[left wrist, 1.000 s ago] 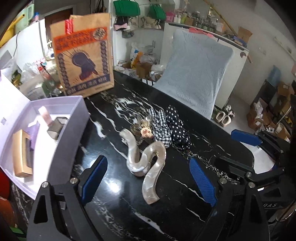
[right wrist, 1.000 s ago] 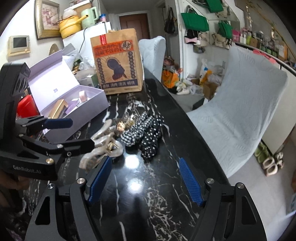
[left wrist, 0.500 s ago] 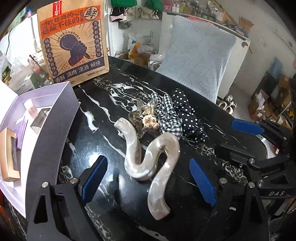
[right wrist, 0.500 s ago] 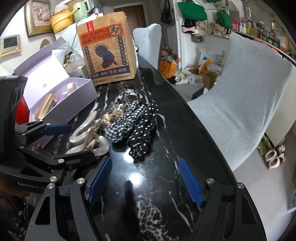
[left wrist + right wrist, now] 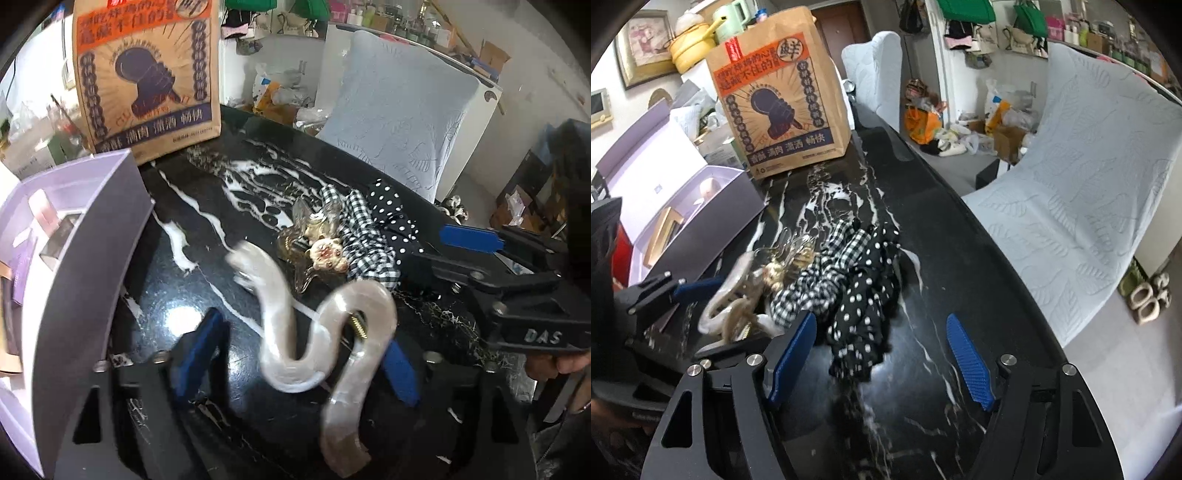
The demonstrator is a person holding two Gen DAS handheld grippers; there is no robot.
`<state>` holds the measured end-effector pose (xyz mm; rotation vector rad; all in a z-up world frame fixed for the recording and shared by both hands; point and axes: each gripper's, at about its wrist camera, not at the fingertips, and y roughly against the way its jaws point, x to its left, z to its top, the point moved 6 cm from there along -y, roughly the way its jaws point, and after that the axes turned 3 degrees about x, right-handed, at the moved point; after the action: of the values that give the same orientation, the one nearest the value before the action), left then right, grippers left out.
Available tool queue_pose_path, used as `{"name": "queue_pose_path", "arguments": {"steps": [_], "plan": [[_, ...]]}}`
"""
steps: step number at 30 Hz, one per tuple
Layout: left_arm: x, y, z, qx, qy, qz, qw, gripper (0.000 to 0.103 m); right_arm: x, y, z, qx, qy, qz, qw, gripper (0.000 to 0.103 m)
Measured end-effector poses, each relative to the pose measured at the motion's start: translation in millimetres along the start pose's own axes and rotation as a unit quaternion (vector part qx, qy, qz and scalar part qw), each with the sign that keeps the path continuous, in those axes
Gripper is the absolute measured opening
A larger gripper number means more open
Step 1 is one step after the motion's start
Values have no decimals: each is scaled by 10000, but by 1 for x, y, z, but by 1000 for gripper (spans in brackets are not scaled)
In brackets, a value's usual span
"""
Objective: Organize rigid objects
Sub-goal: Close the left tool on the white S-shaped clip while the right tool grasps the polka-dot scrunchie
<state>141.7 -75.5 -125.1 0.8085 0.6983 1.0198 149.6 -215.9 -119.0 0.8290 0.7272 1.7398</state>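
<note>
A pearly white wavy hair claw [image 5: 325,343] lies on the black marble table [image 5: 229,206]; it also shows in the right wrist view [image 5: 731,310]. My left gripper [image 5: 299,354] is open, its blue pads either side of the claw, apart from it. A clear amber clip with a small charm [image 5: 317,247] lies just beyond, touching a checked scrunchie [image 5: 365,240] and a polka-dot scrunchie [image 5: 395,214]. My right gripper [image 5: 882,358] is open and empty, with the polka-dot scrunchie [image 5: 868,306] reaching between its pads.
An open lilac box [image 5: 70,236] holding several small items stands at the left. A brown paper bag [image 5: 147,74] stands at the table's far end. A chair draped in a grey towel [image 5: 1089,177] sits beside the table's right edge.
My left gripper has moved forward so its pads now flank the white claw. My right gripper has moved forward toward the scrunchies. Both stay open.
</note>
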Motion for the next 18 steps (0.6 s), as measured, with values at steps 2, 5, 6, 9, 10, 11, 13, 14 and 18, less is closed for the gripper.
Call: {"name": "queue_pose_path", "arguments": {"steps": [2, 5, 6, 9, 10, 11, 13, 14, 18], "plan": [[5, 1, 1, -75, 35, 46, 10000, 65, 0, -6, 3, 46, -115, 59, 9999, 69], [12, 2, 1, -132, 98, 39, 9999, 58, -2, -8, 6, 24, -257, 128, 9996, 62], [14, 3, 0, -146, 110, 35, 9998, 58, -3, -9, 6, 5, -278, 98, 9996, 59], [16, 4, -1, -145, 93, 65, 9998, 56, -3, -10, 7, -30, -227, -100, 9997, 47], [16, 5, -1, -112, 127, 87, 9998, 55, -2, -11, 7, -38, -188, -150, 9997, 45], [16, 5, -1, -88, 147, 95, 9998, 55, -1, -11, 7, -42, -134, -184, 9997, 40], [15, 5, -1, -59, 158, 108, 9998, 55, 4, -11, 6, -44, -31, -217, 9997, 32], [15, 6, -2, -43, 169, 111, 9998, 55, 6, -11, 5, -43, -4, -204, 9998, 27], [15, 9, -7, 12, 224, 185, 9996, 55, 10, -8, 0, -39, 14, -144, 9999, 22]]}}
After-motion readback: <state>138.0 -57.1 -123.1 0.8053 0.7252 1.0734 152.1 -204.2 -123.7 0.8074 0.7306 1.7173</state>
